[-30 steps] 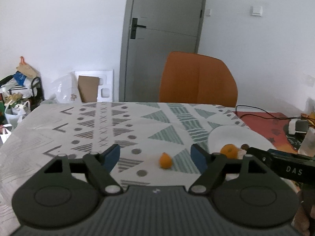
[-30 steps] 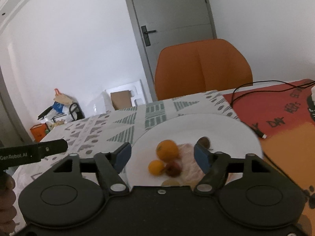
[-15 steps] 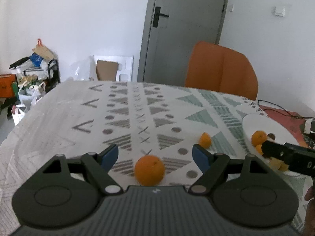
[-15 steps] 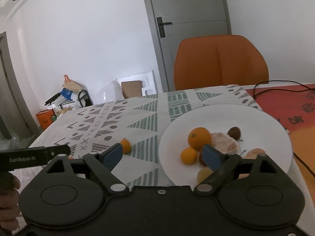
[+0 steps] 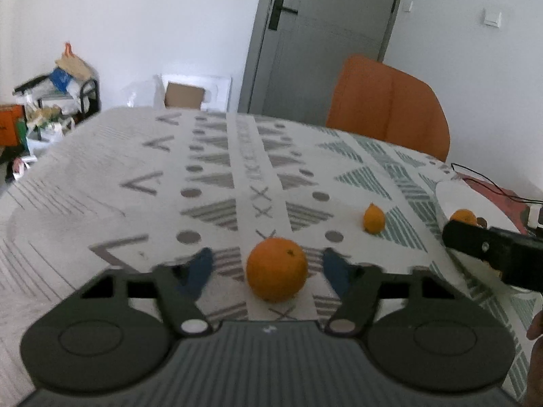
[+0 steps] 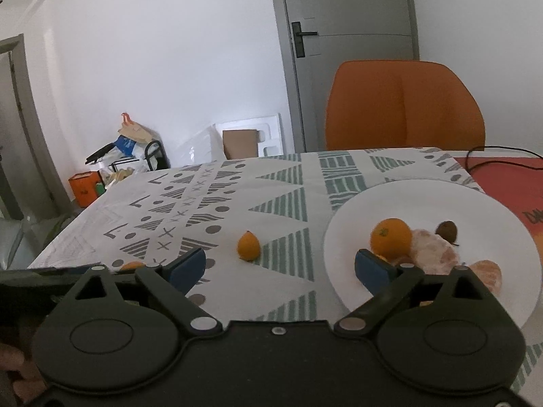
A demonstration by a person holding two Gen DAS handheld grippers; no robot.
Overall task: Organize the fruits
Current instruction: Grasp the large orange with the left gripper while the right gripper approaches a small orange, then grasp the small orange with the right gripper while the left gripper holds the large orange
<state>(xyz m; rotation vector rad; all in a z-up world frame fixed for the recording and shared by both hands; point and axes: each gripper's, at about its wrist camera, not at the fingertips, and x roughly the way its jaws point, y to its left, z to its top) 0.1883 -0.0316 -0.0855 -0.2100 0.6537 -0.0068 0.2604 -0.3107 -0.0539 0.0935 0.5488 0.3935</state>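
A large orange lies on the patterned tablecloth between the open fingers of my left gripper, not touched. A small pointed orange fruit lies farther right; it also shows in the right wrist view. My right gripper is open and empty, just short of that small fruit. A white plate at the right holds an orange, a small brown fruit and peeled citrus pieces. The large orange peeks out at the left in the right wrist view.
An orange chair stands behind the table by a grey door. A red mat with a black cable lies at the table's right. Bags and boxes clutter the floor at the left. The right gripper's body is near the plate.
My left gripper has moved forward so the large orange now lies between its fingers. My right gripper has swung left, off the plate, toward the small fruit.
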